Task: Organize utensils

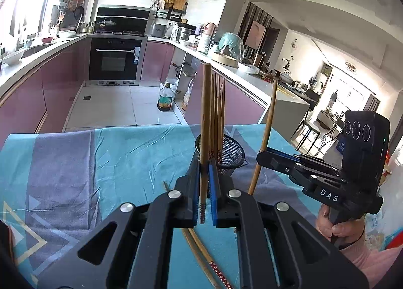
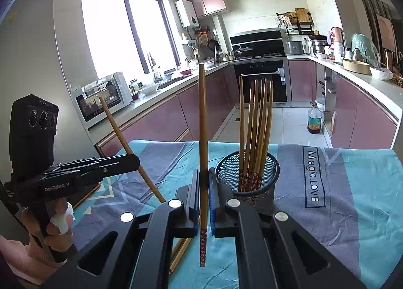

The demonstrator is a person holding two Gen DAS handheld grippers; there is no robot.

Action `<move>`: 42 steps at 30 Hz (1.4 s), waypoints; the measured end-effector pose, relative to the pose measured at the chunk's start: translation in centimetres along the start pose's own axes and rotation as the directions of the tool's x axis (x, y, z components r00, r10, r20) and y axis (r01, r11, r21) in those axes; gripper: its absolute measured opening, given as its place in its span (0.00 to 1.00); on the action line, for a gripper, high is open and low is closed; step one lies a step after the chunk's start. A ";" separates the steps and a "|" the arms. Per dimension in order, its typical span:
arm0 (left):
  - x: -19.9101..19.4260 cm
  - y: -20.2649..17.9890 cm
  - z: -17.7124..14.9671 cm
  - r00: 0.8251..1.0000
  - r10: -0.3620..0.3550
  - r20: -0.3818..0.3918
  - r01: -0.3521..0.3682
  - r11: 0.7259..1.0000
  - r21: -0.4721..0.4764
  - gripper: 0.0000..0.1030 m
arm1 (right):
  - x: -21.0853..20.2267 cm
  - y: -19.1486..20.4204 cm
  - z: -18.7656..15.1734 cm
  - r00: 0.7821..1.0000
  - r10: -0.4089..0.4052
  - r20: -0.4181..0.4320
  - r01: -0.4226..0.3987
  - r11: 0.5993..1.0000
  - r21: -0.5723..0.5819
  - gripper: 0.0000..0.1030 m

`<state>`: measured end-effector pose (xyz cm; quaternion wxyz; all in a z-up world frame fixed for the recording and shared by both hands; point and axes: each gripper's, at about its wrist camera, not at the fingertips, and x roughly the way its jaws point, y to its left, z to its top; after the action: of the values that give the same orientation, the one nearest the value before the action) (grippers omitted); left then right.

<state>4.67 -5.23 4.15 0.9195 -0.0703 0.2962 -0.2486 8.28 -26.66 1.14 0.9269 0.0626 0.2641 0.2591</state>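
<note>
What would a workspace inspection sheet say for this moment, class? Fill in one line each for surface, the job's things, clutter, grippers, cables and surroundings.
Surface: table under a blue and grey cloth, wrinkled.
Job's things: black mesh holder standing upright on the cloth with several chopsticks in it; loose chopsticks lying on the cloth.
Clutter: nothing seen on the cloth besides the utensils.
Grippers: left gripper shut on one chopstick, held near upright; right gripper shut on another chopstick, also near upright.
Cables: nothing seen.
Surroundings: kitchen with pink cabinets, an oven, crowded counters and an oil bottle on the floor.
</note>
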 end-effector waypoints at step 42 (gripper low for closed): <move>-0.6 -2.0 6.0 0.990 -0.035 0.137 0.028 0.999 0.046 0.07 | -0.8 -1.2 5.2 0.988 -0.043 0.150 0.051 0.997 -0.053 0.05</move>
<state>6.92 -6.77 9.89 0.9350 -0.0718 0.2255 -0.2641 10.98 -27.98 5.65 0.9513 0.0493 0.1880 0.2391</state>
